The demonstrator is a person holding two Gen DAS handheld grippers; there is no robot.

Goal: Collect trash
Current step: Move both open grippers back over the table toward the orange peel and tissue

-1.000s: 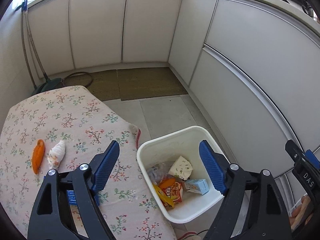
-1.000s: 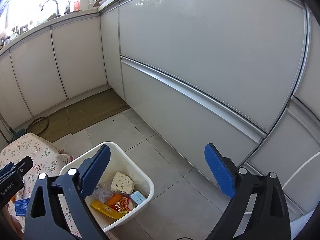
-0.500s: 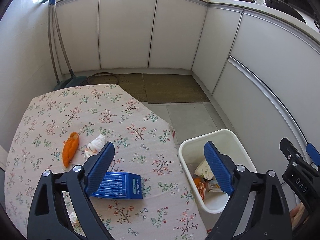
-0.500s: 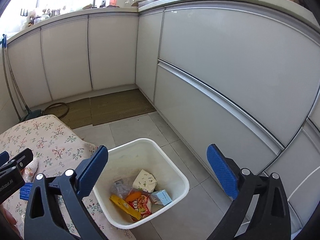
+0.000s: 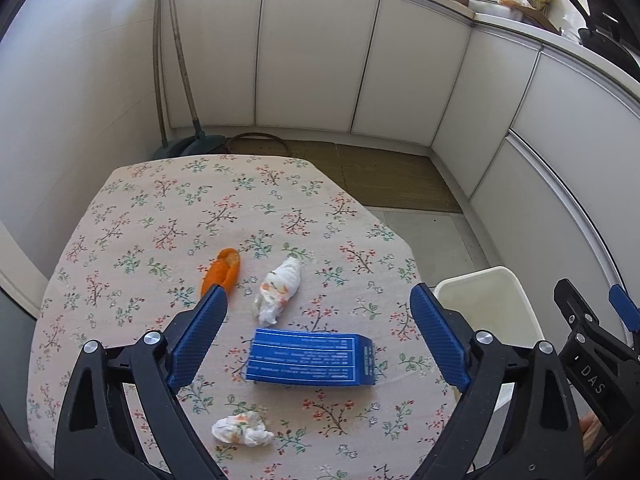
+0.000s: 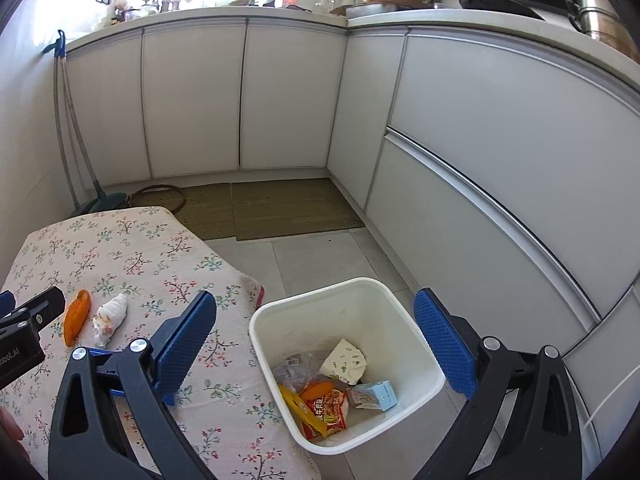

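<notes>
A blue carton lies on the floral table, between the fingers of my open, empty left gripper. Beyond it lie a crumpled tissue and an orange peel; another tissue wad lies nearer to me. A white bin on the floor right of the table holds wrappers and a small carton. My right gripper is open and empty above the bin. The peel and tissue also show in the right wrist view.
White kitchen cabinets curve around the back and right. A brown mat lies on the tiled floor. A broom and dustpan lean in the left corner. The bin's rim shows at the table's right edge.
Both grippers have swung left. The left one now sits over the table with the blue carton between its fingers; the bin has slid to the right edge of its view.
</notes>
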